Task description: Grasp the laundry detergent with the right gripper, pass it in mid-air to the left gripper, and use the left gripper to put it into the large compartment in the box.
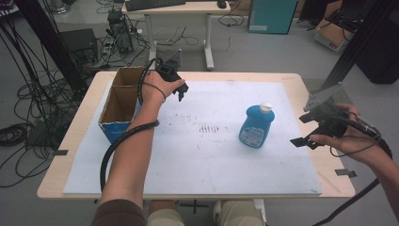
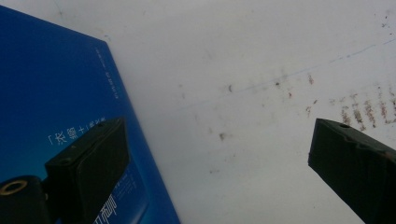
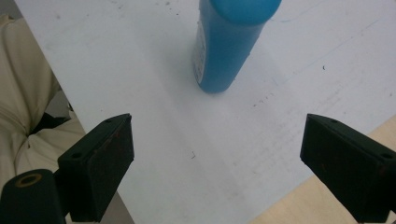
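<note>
White-sheeted worktop (image 1: 197,155): blue bottle (image 1: 256,126) is stood upright right of centre. Right tool (image 1: 305,137) is held open, empty, nearby; left tool (image 1: 181,89) open by box (image 1: 117,106). Smooth plastic judged slippery, light; body best gripped mid-height.

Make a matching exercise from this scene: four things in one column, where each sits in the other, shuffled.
Things:
1. blue bottle
2. cardboard box
3. left gripper
4. right gripper

Places:
A. at the white mat's left edge, open top up
B. off the mat's right edge, jaws apart, aimed at the bottle
C. upright, right of the mat's middle
D. just right of the box, over the mat, jaws apart

Pairs: 1-C, 2-A, 3-D, 4-B
</note>
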The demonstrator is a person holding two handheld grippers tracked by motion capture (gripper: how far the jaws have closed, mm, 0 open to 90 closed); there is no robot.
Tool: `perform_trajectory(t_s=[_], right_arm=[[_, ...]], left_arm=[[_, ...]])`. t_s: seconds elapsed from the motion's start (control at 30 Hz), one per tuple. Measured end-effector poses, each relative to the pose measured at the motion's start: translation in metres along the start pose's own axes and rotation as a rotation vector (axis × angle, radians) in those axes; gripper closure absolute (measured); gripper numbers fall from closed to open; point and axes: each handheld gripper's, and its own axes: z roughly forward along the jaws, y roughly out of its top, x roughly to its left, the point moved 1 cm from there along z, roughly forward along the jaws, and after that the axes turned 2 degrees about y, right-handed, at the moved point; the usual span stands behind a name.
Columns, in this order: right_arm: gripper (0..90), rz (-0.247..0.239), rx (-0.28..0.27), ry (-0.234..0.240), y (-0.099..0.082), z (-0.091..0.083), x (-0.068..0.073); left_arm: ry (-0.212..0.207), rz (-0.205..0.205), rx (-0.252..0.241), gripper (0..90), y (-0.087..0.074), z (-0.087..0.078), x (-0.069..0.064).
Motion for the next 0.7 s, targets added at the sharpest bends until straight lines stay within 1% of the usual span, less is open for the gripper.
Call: perform_trajectory(t_s=[0.03, 0.07, 0.1, 0.3, 0.4, 0.47, 0.57, 0.7], right_arm=[[9.4, 0.006, -0.007, -0.002, -0.002, 0.001, -0.001], [9.0, 0.023, -0.024, -0.007, -0.006, 0.004, -0.004], [9.0, 0.023, -0.024, -0.007, -0.006, 0.004, -0.004], [8.2, 0.064, -0.064, -0.018, -0.018, 0.016, -0.011], [7.7, 0.075, -0.089, -0.02, -0.023, 0.023, -0.015], [7.4, 0.074, -0.097, -0.021, -0.024, 0.025, -0.016], [5.7, 0.095, -0.126, -0.024, -0.029, 0.033, -0.018], [5.4, 0.106, -0.141, -0.017, -0.032, 0.039, -0.019]], left_arm=[[0.001, 0.0, -0.001, 5.9, 0.0, 0.0, 0.0], [0.001, 0.0, -0.001, 5.9, 0.0, 0.0, 0.0], [0.001, 0.004, 0.0, 5.9, 0.0, -0.001, 0.0], [0.001, 0.005, 0.0, 5.9, 0.0, -0.001, -0.003], [0.006, 0.009, 0.0, 5.9, 0.0, -0.001, -0.003], [0.005, 0.009, 0.001, 5.9, 0.0, -0.001, -0.004], [0.006, 0.009, 0.003, 5.9, 0.0, -0.001, -0.005], [0.006, 0.015, 0.004, 5.8, 0.0, 0.0, -0.006]])
